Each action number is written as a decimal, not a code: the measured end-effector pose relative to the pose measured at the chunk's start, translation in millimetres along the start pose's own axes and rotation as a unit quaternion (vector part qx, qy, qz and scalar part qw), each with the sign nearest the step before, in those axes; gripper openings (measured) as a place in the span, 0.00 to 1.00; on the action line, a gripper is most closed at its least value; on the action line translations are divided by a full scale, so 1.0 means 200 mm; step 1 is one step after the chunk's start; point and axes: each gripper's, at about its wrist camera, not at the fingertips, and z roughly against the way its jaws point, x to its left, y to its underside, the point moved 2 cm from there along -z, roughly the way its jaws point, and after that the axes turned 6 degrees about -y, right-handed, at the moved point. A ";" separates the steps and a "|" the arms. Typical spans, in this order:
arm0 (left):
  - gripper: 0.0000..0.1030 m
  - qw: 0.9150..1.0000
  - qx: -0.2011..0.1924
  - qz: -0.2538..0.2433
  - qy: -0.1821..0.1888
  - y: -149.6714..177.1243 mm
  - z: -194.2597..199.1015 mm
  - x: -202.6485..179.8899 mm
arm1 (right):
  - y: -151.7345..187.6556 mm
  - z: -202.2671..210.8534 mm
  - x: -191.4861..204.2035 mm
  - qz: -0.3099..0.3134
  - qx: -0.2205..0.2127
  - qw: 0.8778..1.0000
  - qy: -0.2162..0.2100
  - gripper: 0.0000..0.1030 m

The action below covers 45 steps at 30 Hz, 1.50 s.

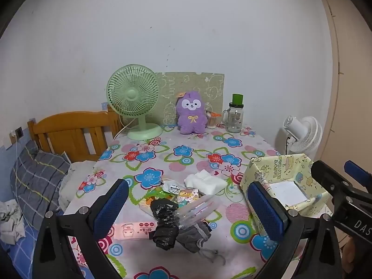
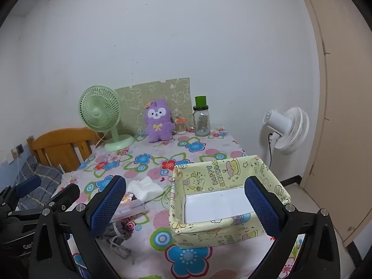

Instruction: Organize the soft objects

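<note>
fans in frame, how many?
2. Green desk fan stands at the back left of the table, beside the purple plush. White fan stands off the table's right side, by the wall. None seem hidden.

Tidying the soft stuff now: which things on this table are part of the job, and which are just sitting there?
For the job:
- white foam piece
- grey cloth
- black plastic bag
- yellow box

Just lying about:
- green fan
- glass jar
- pink packet
- purple plush, set at the back, perhaps display

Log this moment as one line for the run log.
left tool: open, empty | right tool: open, empty | yellow box: empty | black bag, grey cloth, white cloth: on table
</note>
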 end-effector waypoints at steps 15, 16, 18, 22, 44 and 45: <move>1.00 1.000 0.001 0.007 0.000 -0.01 -0.01 0.01 | 0.02 -0.02 0.02 0.012 0.000 1.000 0.002 1.00; 1.00 1.000 0.001 0.007 0.001 -0.01 -0.02 0.01 | 0.02 -0.02 0.03 0.012 0.000 1.000 0.002 1.00; 1.00 1.000 0.001 0.007 0.001 0.00 -0.02 0.01 | 0.01 -0.02 0.03 0.013 0.001 1.000 0.003 1.00; 1.00 1.000 0.001 0.009 0.002 0.00 -0.02 0.02 | 0.01 -0.02 0.03 0.014 0.001 1.000 0.003 1.00; 1.00 1.000 0.003 0.010 0.004 0.01 -0.06 0.05 | 0.01 -0.04 0.04 0.015 0.004 1.000 0.005 1.00; 1.00 1.000 0.003 0.010 0.004 0.02 -0.06 0.05 | 0.01 -0.04 0.05 0.015 0.004 1.000 0.005 1.00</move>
